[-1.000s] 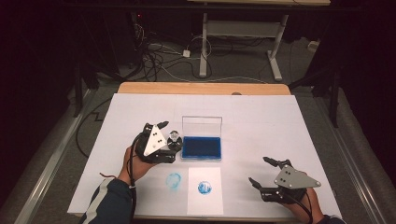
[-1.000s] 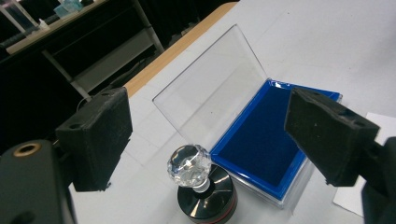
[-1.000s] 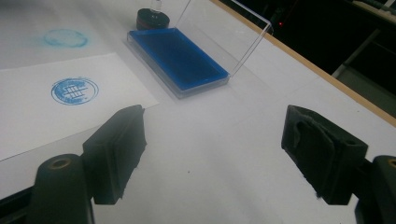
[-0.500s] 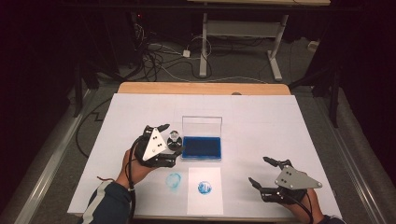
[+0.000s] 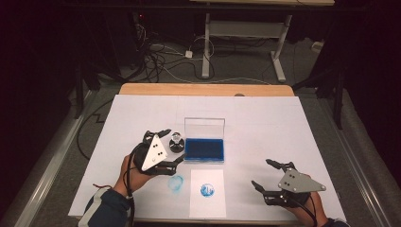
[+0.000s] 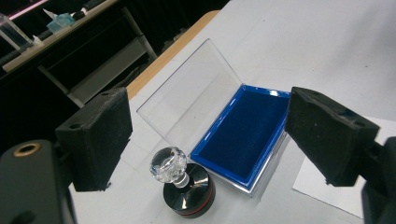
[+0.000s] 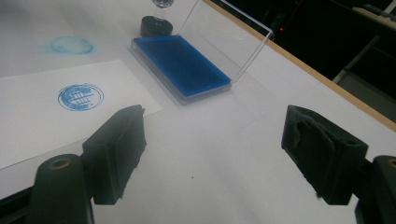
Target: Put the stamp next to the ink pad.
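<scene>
While the left gripper (image 5: pixel 166 147) hung over the near-left part of the white-covered table (image 5: pixel 265 118) with its fingers (image 6: pixel 95 137) spread wide and nothing between them, a round stamp (image 6: pixel 184 184) with a clear faceted knob and a black base stood upright on the table just below and between them, set free and touching neither pad. Just beside the stamp lay an open ink pad case (image 5: pixel 204 149), its blue pad facing up and its clear lid (image 6: pixel 187 93) standing tilted back behind it. Nearer the person, a sheet of paper (image 5: pixel 207 198) carried a crisp round blue stamp impression (image 7: pixel 80 96), and a smeared blue mark (image 5: pixel 176 183) sat on the table covering to its left. The right gripper (image 5: pixel 265 176) rested low at the near-right, well apart from everything, its fingers (image 7: pixel 116 151) likewise open and empty. The likeliest trouble lay in how close the stamp stood to the case: a finger closing from the case side could catch the tray's rim or the raised lid, shoving the case or snapping the lid down. The smooth, narrow knob could also slip from the foam pads or tip the stamp over, putting fresh ink on the white covering, as the smear suggested could happen. Whether the base was still wet with ink could not be told.
</scene>
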{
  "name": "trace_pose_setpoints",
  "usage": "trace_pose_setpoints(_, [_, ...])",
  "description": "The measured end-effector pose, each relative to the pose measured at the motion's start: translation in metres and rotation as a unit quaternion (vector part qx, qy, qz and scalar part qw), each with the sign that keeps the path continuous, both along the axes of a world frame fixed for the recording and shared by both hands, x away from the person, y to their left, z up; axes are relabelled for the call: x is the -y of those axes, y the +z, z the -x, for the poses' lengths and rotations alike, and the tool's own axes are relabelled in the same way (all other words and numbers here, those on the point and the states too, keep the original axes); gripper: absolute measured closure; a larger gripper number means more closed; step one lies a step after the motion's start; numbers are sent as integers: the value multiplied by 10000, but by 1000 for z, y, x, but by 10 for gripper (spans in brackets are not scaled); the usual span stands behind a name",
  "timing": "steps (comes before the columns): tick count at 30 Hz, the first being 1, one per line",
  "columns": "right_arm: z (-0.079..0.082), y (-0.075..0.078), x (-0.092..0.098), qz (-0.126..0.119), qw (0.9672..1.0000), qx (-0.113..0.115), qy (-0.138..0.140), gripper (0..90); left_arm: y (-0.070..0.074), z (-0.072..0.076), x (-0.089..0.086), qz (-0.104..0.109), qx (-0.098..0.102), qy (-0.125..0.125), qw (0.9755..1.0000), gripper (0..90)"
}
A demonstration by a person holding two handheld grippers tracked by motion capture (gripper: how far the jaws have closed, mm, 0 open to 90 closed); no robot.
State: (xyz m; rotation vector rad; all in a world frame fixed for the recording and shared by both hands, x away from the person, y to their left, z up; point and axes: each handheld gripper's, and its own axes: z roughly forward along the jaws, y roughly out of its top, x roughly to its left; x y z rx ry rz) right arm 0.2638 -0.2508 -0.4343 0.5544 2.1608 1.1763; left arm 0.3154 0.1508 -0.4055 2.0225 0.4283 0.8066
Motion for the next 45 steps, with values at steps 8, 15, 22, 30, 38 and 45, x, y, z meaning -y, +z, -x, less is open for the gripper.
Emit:
trace_pose_setpoints(8, [1, 0, 0, 2, 10000, 19, -17, 217, 2, 9, -5, -39, 42, -26, 10000, 143])
trace_pose_setpoints(15, [2, 0, -1, 15, 10000, 17, 8, 216, -1, 18, -12, -114, 37, 0, 9999, 143])
trace_pose_setpoints(22, [3, 0, -3, 22, 10000, 11, 23, 216, -5, 28, -20, -240, 44, 24, 9997, 143])
trace_pose_setpoints(30, [4, 0, -3, 28, 10000, 31, 20, 215, -13, 35, -28, -296, 11, 58, 9995, 143])
trace_pose_setpoints(38, [4, 0, -1, 32, 10000, 26, -4, 214, -21, 43, -36, -420, -60, 139, 9990, 143])
trace_pose_setpoints(45, [5, 0, -2, 24, 10000, 48, -1, 214, -29, 49, -45, -509, -34, 257, 9984, 143])
